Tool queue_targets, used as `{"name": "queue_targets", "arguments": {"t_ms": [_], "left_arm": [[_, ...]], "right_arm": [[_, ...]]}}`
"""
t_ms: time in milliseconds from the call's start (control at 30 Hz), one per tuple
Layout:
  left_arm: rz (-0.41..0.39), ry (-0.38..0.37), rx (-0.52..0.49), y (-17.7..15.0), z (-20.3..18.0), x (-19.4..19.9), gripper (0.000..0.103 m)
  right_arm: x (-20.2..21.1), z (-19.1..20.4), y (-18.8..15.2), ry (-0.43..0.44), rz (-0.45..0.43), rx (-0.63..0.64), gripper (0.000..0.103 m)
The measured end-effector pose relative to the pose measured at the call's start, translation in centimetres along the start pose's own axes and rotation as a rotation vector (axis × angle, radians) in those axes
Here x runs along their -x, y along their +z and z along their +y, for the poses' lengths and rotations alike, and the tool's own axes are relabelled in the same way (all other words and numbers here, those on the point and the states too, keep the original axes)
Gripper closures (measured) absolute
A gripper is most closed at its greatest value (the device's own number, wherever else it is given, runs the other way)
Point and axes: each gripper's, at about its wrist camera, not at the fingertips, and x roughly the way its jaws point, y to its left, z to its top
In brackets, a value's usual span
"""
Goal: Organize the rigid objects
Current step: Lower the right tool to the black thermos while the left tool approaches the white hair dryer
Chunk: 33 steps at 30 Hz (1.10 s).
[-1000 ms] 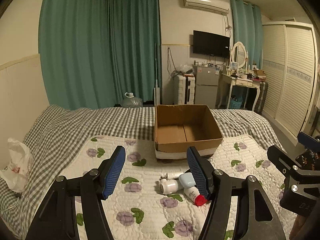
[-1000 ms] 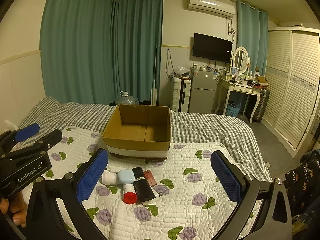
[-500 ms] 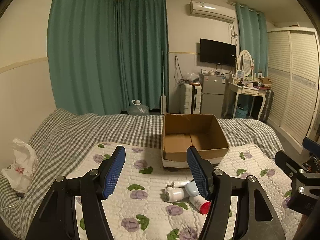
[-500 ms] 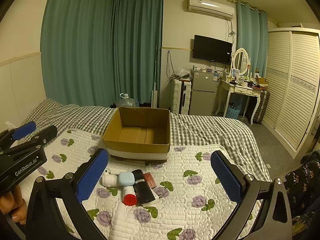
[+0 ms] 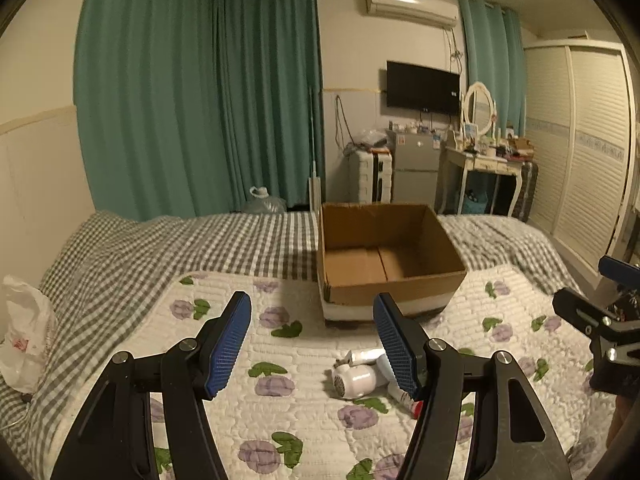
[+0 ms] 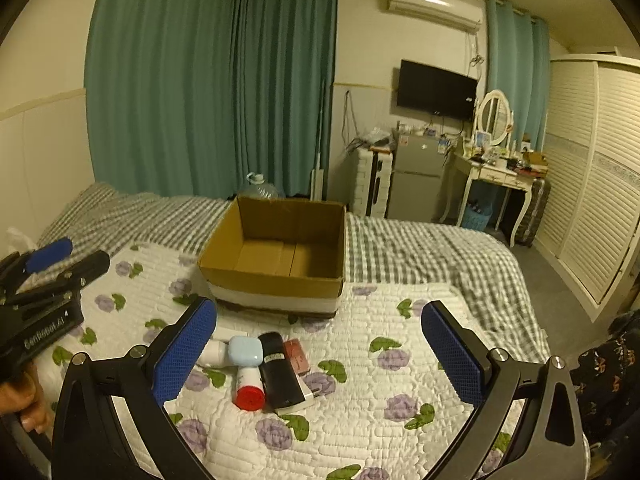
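Small cluster on the flowered quilt [image 6: 360, 420], just in front of the cardboard box [image 6: 276, 276]: white bottle [image 5: 358, 380], pale blue case [image 6: 246, 352], red-capped tube [image 6: 249, 390], black bottle [image 6: 280, 372], pink item [image 6: 298, 356], all touching or nearly so. Box open-topped, nothing visible inside. Left gripper [image 5: 312, 344] spread open, empty, above the quilt; right gripper [image 6: 320, 356] wide open, empty, over the cluster.

**Small items clustered before an open carton**

An empty cardboard box [image 6: 276, 256] sits open on the quilt. Just in front lie a white bottle [image 5: 358, 378] on its side, a pale blue case [image 6: 245, 351], a red-capped tube [image 6: 248, 388], a black case [image 6: 278, 370] atop a white box, and a pink item [image 6: 297, 356], all touching.
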Motion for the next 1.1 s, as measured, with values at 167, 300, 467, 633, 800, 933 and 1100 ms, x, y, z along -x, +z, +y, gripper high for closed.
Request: {"name": "queue_targets", "arguments": {"t_ms": [167,300,467,633,800,933,1100], "left_arm": [[0.058,-0.015,-0.029,-1.4,0.1,-2.7,0.037],[0.122,-0.023,-0.036,-2.9,0.0,-5.4,0.036],[0.208,-0.049,-0.032,-4.6,-0.3,-8.5,0.037],[0.284,-0.08,-0.05,-6.2,-1.2,-11.2,0.037],[0.35,-0.103,-0.064,-7.5,-1.8,-13.3,0.037],[0.38,-0.112,-0.056,-8.2,-1.6,-14.3,0.037],[0.425,-0.141,-0.075,-9.1,-2.0,-15.5,0.037]], "right_arm": [[-2.9,0.2,-1.7,0.013,0.06,0.06,0.0],[-5.6,-0.4,-3.2,0.032,0.122,0.047,0.0],[-8.9,-1.3,-4.9,0.033,0.194,0.023,0.0],[-11.6,-1.9,-6.2,0.036,0.25,0.012,0.0],[-13.9,-2.0,-6.7,0.064,0.291,-0.001,0.0],[-16.1,-1.3,-7.9,0.111,0.355,0.0,0.0],[-18.7,0.2,-10.2,0.143,0.446,0.044,0.005]]}}
